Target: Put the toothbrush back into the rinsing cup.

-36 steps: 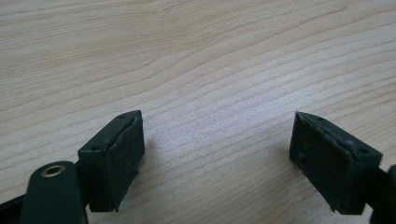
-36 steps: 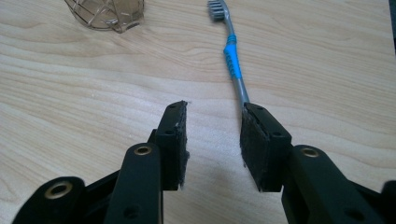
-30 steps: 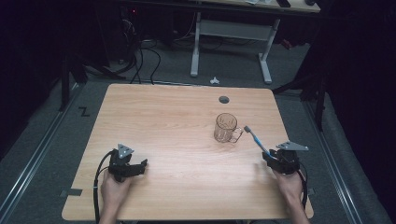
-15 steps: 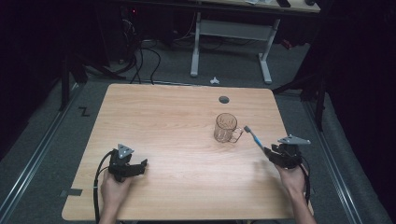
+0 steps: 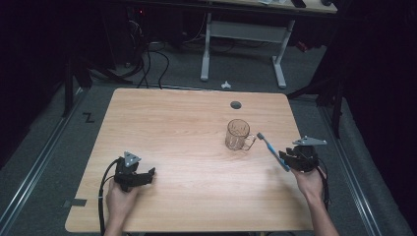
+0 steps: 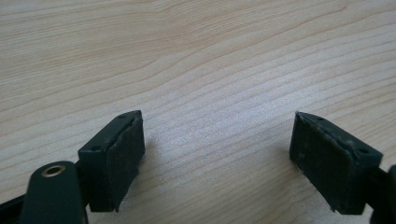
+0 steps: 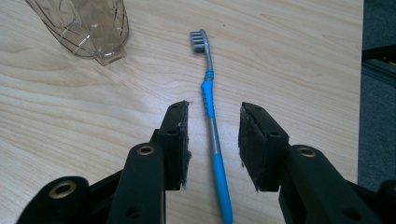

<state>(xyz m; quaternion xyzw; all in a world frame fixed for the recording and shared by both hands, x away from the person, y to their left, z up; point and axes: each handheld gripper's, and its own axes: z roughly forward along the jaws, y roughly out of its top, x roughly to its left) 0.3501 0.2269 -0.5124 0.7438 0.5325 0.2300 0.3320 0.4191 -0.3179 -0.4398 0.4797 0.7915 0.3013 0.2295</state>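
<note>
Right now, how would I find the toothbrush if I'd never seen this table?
Look at the right side of the wooden table, where a clear glass mug stands. Just right of the mug's handle lies the toothbrush, between the open jaws of the right gripper. It's the only long thin thing there: blue and grey, with grey bristles pointing towards the mug.

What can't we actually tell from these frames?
- Toothbrush handle end: cut off by the bottom edge in the right gripper view.
- Whether the right tongs touch it: jaws straddle the handle with gaps visible; height above the table unclear.
- Glass mug rim and handle: cut off by the top edge there.
- Anything inside the mug: too small in the high view.
- Left tongs: open over bare table.
</note>
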